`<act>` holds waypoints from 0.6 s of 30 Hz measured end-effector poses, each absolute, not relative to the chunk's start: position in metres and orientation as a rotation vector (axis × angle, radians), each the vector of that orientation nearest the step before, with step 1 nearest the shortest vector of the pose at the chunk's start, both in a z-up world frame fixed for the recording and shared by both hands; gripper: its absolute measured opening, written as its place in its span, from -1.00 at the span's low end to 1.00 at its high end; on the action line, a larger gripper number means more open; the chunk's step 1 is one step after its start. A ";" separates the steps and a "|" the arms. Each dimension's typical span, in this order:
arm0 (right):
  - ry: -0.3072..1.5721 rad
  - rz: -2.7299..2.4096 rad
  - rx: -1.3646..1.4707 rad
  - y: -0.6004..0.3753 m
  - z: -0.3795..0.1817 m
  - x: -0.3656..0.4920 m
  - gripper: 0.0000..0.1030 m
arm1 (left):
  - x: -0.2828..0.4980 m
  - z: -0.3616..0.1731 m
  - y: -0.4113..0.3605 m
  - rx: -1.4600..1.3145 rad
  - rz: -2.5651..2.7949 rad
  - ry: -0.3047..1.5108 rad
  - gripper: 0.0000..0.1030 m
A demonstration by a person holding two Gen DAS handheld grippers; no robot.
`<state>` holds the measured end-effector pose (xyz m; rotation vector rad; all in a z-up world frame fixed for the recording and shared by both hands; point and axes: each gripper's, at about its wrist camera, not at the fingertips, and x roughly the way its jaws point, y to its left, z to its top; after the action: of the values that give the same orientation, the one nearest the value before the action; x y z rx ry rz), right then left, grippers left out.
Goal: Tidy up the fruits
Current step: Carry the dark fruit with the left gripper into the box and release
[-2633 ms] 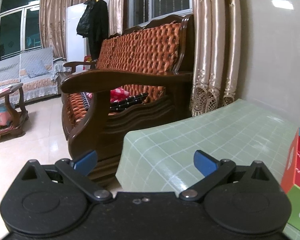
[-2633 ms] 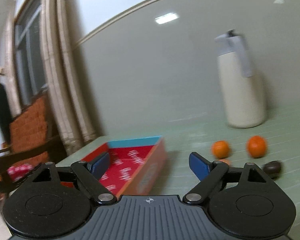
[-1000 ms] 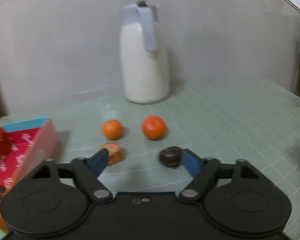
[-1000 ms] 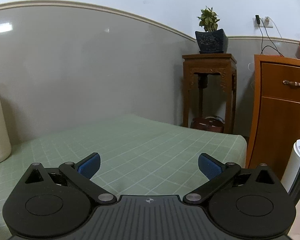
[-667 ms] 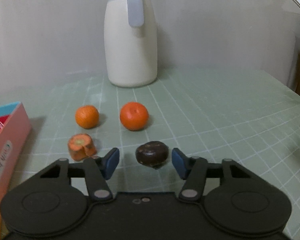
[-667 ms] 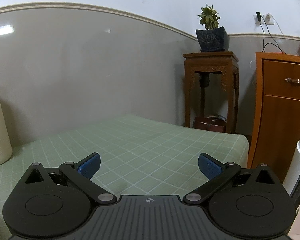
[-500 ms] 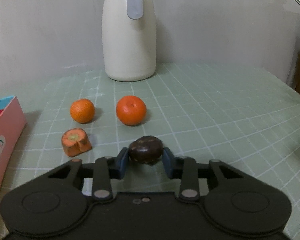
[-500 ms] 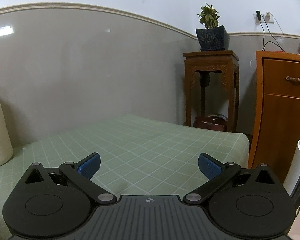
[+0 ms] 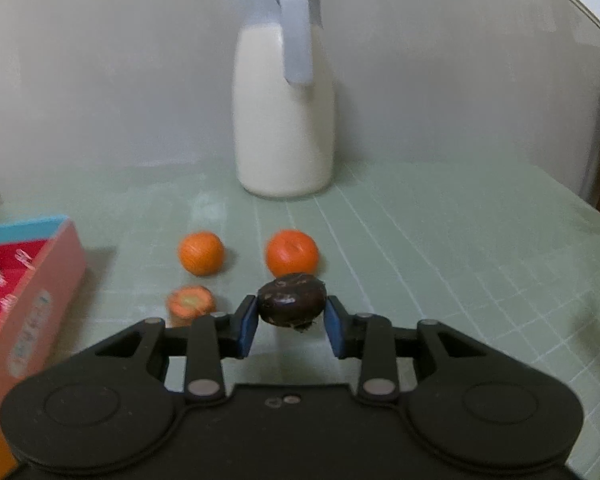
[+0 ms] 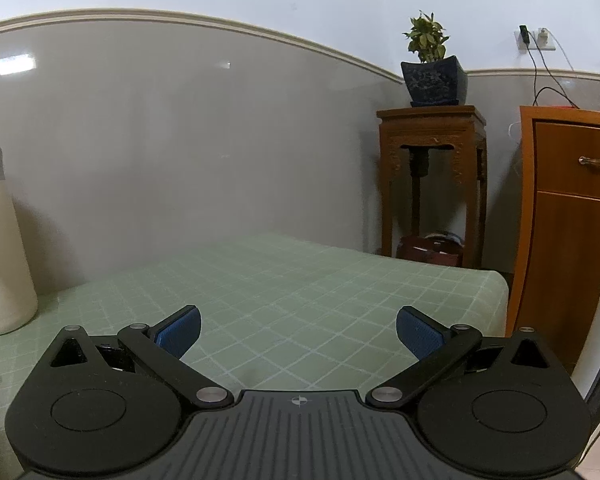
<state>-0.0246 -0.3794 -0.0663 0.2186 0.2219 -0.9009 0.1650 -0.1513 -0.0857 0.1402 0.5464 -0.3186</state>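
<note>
- Because the dark brown fruit (image 9: 292,298) is round and slippery-looking, clamped across its widest part between the blue fingers (image 9: 247,326) of the left gripper (image 9: 291,327), closed snugly on it and holding it just above the green checked bench (image 9: 440,264)
- Probably bound for the red box (image 9: 24,280) with the blue rim, standing open at the left edge, near enough for a short carry
- Left on the bench beyond the held fruit: two mandarins (image 9: 201,253) (image 9: 292,253) side by side, and a cut orange piece (image 9: 190,303) just in front of the left one
- Behind them, against the wall, a cream thermos jug (image 9: 284,120), well apart from the fruit
- Right gripper (image 10: 298,332) spread wide with nothing between its fingers, hanging over bare bench, likely kept out of the way
</note>
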 end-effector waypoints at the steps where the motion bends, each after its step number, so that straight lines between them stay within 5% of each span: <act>1: 0.223 -0.893 0.219 -0.378 -0.066 -0.024 1.00 | 0.163 -0.082 -0.147 0.139 -0.305 0.533 -0.49; 18: 0.220 -0.735 0.155 -0.319 -0.065 0.005 1.00 | 0.171 -0.054 -0.011 0.088 0.143 0.443 -0.49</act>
<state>0.0050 -0.3188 -0.0652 0.1549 0.2195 -0.7347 0.1714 -0.0106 -0.0543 0.0883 0.4432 0.1425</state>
